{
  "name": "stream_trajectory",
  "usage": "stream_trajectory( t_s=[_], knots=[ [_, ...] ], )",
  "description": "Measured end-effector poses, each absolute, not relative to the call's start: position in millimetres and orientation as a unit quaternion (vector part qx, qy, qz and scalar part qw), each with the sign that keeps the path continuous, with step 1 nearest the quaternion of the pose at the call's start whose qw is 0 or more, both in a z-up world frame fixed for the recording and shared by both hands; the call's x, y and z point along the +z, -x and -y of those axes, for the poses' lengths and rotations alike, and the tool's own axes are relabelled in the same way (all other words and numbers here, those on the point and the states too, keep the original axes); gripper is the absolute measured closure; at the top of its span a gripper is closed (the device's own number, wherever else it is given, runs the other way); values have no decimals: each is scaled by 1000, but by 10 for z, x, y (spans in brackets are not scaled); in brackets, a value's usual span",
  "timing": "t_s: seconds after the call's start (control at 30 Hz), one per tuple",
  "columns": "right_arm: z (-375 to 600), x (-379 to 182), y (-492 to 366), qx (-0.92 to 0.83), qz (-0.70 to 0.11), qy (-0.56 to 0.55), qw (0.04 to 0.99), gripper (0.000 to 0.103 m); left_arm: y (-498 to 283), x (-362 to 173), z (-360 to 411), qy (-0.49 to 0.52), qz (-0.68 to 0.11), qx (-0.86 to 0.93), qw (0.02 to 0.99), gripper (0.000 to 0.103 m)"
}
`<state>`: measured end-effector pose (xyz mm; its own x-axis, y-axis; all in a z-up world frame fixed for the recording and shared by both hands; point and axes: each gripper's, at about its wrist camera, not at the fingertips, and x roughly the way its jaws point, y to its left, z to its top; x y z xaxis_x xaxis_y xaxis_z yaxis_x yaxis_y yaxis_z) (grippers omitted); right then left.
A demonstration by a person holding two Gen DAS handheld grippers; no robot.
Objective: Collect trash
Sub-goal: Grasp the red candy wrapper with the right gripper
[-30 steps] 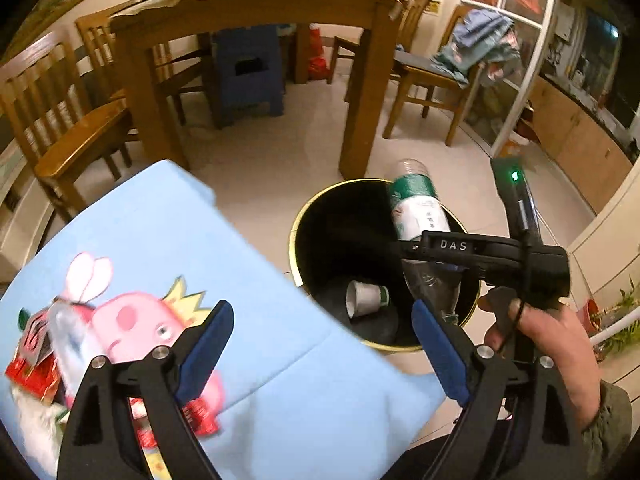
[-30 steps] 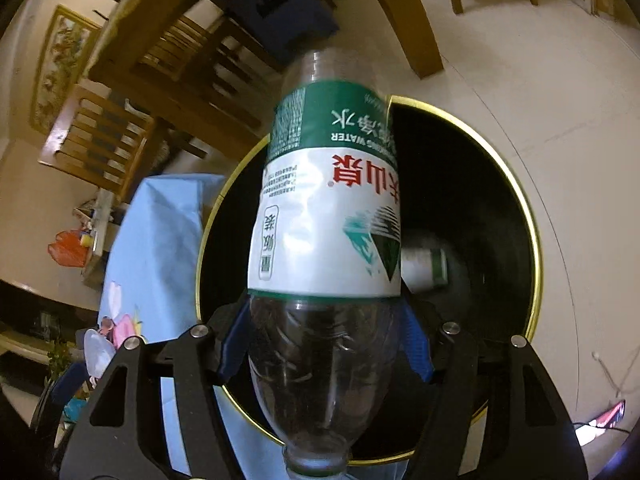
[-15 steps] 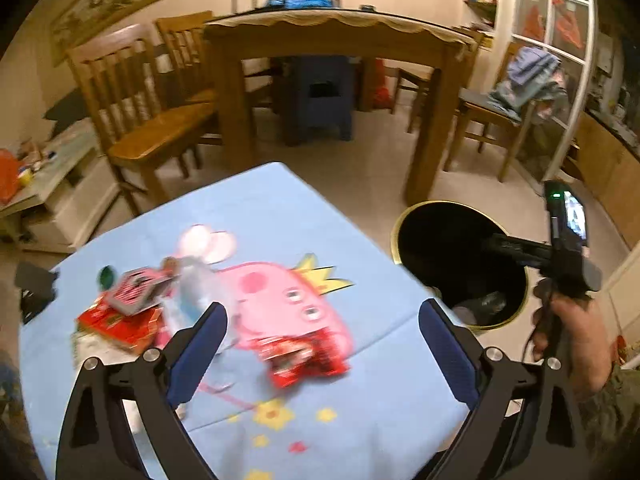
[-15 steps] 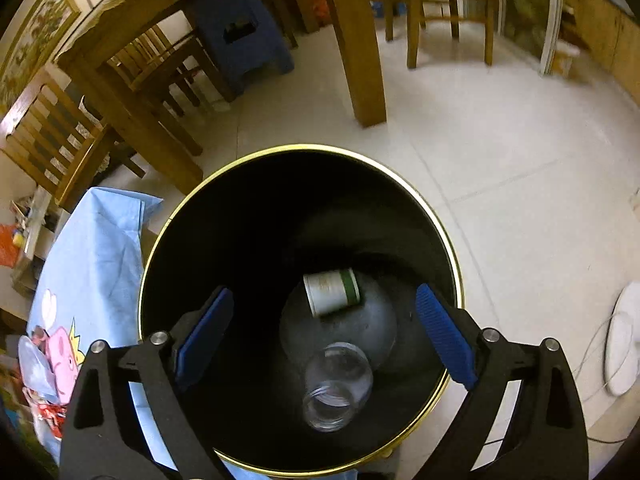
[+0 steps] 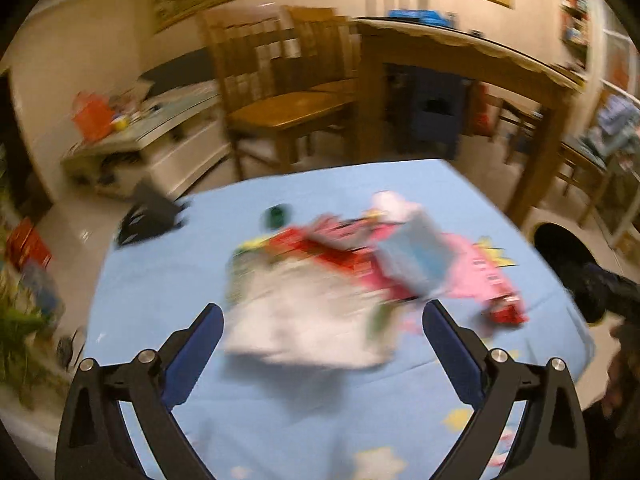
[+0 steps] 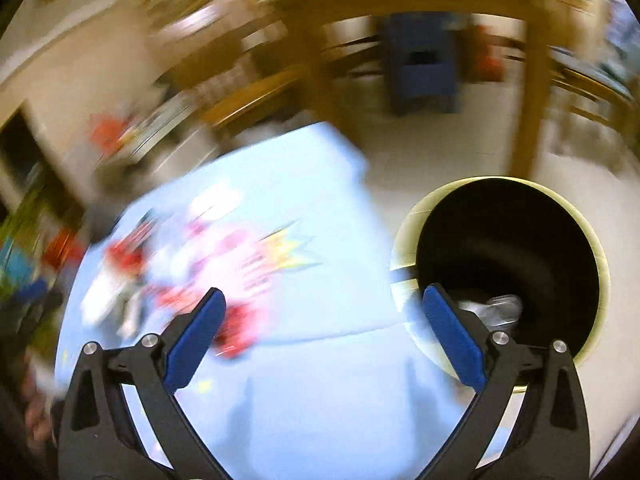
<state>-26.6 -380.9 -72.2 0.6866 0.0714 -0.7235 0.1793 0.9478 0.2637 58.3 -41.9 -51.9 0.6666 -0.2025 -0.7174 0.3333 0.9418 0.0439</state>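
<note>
Both tongs stand spread wide with nothing between their blue pads, and both are opening at this moment. From the left wrist view, the left tongs (image 5: pixel 322 326) hover over a low table under a light blue cloth (image 5: pixel 168 280) printed with a pink cartoon pig. Just beyond their tips, in the middle of the cloth, lies the pile of trash (image 5: pixel 320 288): a crumpled white sheet nearest, red wrappers behind it, and a pale blue packet leaning to the right of those. Everything there is smeared by motion, so I cannot tell the pieces apart any better. A small dark green object (image 5: pixel 276 216) sits on the cloth on the far side of the pile.

From the right wrist view, the right tongs (image 6: pixel 322 312) straddle the near right edge of the same cloth, and their right pad overlaps the rim of a round black bin with a gold rim (image 6: pixel 600 264) that stands on the floor just right of the table. Something clear, crumpled plastic (image 6: pixel 500 306), lies at the bottom of the bin. The pile shows here to the left of the tongs.

Farther off stand a wooden dining table (image 5: pixel 460 52), wooden chairs (image 5: pixel 288 108) and a blue stool (image 6: pixel 420 64) underneath.
</note>
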Motion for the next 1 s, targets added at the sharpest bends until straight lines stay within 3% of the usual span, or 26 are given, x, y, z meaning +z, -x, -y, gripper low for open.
stream_trajectory(
  t_s=[0.27, 0.33, 0.47, 0.5, 0.57, 0.63, 1.0],
  knots=[
    [3041, -880, -117, 2, -440, -66, 896, 7, -706, -809, -410, -40, -417, -97, 903, 7],
    [3019, -1001, -224, -7, -467, -71, 881, 26, -702, -858, -508, -33, -421, -97, 901, 7],
    [2992, -1139, -269, -2, -480, -79, 874, 43, -722, -912, -611, -17, -429, -101, 898, 7],
    [2977, -1146, -258, 3, -481, -76, 874, 54, -714, -923, -609, -14, -430, -102, 897, 7],
    [2944, -1145, -242, 4, -480, -66, 875, 62, -705, -966, -649, -7, -434, -104, 895, 7],
    [2914, -1134, -242, 15, -477, -63, 876, 77, -702, -1000, -665, 5, -440, -109, 891, 7],
    [3255, -1108, -33, 35, -452, -124, 883, 78, -886, -995, -306, 40, -469, -185, 863, 7]
  ],
)
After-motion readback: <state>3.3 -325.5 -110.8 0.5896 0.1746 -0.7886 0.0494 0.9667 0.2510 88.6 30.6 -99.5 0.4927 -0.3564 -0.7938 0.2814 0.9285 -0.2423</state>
